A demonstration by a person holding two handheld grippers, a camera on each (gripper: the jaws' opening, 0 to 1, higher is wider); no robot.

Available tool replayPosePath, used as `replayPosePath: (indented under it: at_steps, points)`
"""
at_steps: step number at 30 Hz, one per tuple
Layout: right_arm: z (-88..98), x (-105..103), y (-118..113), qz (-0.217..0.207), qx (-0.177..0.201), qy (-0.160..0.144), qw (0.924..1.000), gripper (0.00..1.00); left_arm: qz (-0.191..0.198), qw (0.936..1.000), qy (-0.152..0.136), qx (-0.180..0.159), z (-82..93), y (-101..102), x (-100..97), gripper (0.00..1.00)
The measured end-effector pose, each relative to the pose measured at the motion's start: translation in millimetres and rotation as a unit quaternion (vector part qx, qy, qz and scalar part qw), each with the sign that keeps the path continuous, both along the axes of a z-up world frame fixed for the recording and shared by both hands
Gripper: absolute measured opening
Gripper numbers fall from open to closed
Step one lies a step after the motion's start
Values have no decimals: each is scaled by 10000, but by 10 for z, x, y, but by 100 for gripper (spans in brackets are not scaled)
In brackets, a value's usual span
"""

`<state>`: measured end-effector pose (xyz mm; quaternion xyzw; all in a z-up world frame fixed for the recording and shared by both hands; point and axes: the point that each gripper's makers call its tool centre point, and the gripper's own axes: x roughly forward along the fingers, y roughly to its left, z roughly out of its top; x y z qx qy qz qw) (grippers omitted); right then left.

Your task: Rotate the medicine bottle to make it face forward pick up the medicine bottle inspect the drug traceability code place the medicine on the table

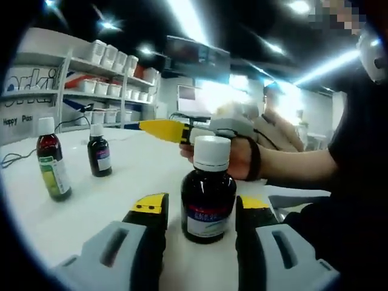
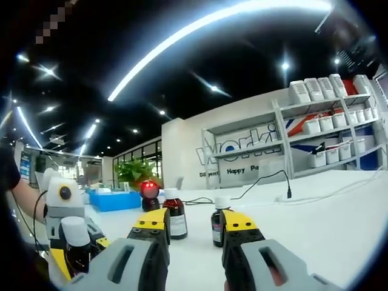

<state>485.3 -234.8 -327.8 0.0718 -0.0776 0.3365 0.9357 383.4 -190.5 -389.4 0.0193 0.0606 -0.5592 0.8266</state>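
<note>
Bottle [image 1: 208,200], dark glass, likely rigid, slick, breakable, upright between wide left gripper [image 1: 200,209] jaws; grip mid-body; right gripper [image 2: 193,225] open, empty.

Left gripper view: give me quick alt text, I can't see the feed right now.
A dark medicine bottle with a white cap stands upright on the white table between the open jaws of the left gripper; contact is unclear. Behind it, a person's hand holds the right gripper. Two more bottles stand apart at left, before shelves of white boxes.
</note>
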Motion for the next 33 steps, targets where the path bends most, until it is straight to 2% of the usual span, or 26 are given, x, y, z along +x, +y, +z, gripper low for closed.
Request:
replayPosePath:
  at_steps: [3, 6, 8, 13, 17, 21, 23, 25, 28, 29, 33]
  points:
    - [0, 1, 4, 20, 14, 7, 10000, 29, 224, 9996, 47, -166, 52, 140, 30, 38]
    - [-6, -5, 23, 58, -7, 10, 10000, 30, 492, 9983, -47, -321, 155, 324, 76, 43]
    - [-9, -5, 27, 61, -18, 13, 10000, 30, 702, 9966, -113, -426, 236, 459, 100, 43]
    - [-11, -2, 25, 62, -11, 22, 10000, 30, 1287, 9893, -255, -639, 392, 834, 172, 42]
    - [-12, -6, 30, 68, -20, 19, 10000, 30, 1772, 9800, -361, -834, 489, 1095, 243, 42]
    - [-7, -4, 21, 59, 10, 22, 10000, 30, 2406, 9638, -421, -1069, 558, 1453, 366, 44]
    - [-6, -8, 27, 70, -3, 12, 10000, 30, 2703, 9559, -491, -1038, 551, 1602, 411, 44]
    - [-4, -15, 35, 92, -12, 2, 10000, 30, 3102, 9441, -612, -933, 531, 1775, 450, 44]
    - [-4, -17, 39, 119, 12, 17, 9999, 30, 3424, 9331, -736, -820, 517, 1924, 459, 44]
    - [-9, -14, 43, 128, 7, 29, 9999, 30, 3596, 9263, -766, -826, 519, 1989, 469, 44]
    - [-27, -19, 81, 208, -32, 56, 9998, 30, 4033, 9079, -681, -921, 488, 2201, 485, 44]
